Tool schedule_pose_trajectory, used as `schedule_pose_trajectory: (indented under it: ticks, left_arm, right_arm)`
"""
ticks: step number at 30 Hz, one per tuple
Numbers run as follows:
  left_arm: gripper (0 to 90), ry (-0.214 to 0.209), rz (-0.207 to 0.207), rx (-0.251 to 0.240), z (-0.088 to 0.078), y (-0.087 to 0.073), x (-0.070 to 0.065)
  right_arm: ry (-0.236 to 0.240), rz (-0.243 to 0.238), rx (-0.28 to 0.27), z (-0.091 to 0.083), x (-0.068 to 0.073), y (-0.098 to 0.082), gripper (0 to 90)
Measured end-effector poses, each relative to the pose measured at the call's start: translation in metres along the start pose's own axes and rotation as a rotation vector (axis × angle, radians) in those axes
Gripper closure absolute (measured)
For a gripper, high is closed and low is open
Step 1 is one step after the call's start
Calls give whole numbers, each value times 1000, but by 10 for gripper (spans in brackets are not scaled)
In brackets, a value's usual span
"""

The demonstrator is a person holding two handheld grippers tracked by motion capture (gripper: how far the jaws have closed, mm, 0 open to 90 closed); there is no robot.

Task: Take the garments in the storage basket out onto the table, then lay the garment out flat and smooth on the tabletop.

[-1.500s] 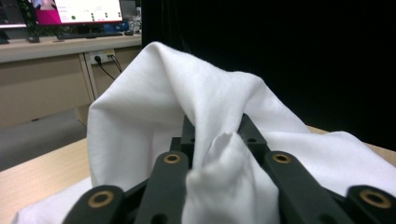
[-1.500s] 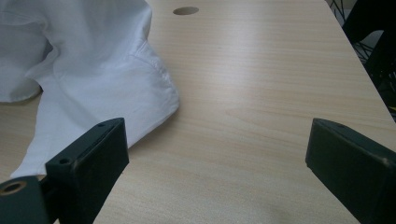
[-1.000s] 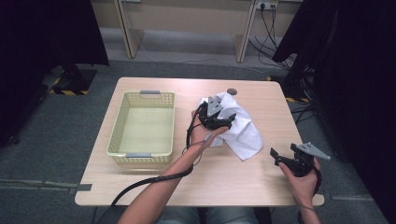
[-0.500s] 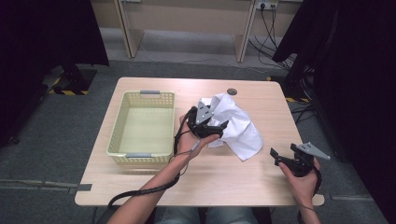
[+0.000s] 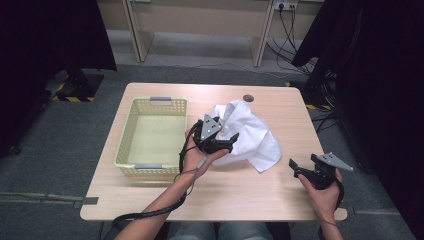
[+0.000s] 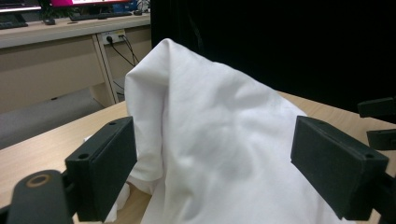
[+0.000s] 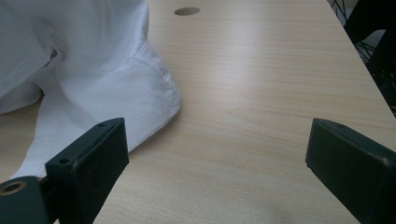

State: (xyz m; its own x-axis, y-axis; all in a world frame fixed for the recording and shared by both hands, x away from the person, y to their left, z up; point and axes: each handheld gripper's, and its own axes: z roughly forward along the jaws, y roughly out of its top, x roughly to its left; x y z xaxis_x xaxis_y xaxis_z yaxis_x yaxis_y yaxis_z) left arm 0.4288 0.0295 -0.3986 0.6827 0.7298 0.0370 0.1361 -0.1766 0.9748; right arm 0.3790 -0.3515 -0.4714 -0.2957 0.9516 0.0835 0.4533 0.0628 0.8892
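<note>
White cloth (image 6: 219, 140) bulged straight ahead between the left gripper (image 5: 220, 143)'s parted jaws, not yet pinched; the right gripper (image 5: 305, 170), also spread, sat farther off.

Yellow basket (image 5: 131, 131) on table (image 5: 260, 187) left side; round cable hole (image 5: 248, 98) near far edge.

White cloth (image 6: 219, 140) bunched between spread fingers (image 6: 100, 170), seemingly ungripped.

White cloth (image 5: 247, 132) sits crumpled on the table's middle, bunched up into a peak, one hemmed corner (image 7: 159, 93) lying flat toward the near right edge.
</note>
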Motion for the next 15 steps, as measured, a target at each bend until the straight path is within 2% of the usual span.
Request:
schedule_pose_trajectory:
  ticks: [5,15]
  left_arm:
    - [138,11,-8,4,-1,-3,3]
    - [142,-2,4,5,3,-5,-2]
  right_arm:
    - [-1,3,-2,0,0,0,63]
    - [18,-10,2,1,2,1,65]
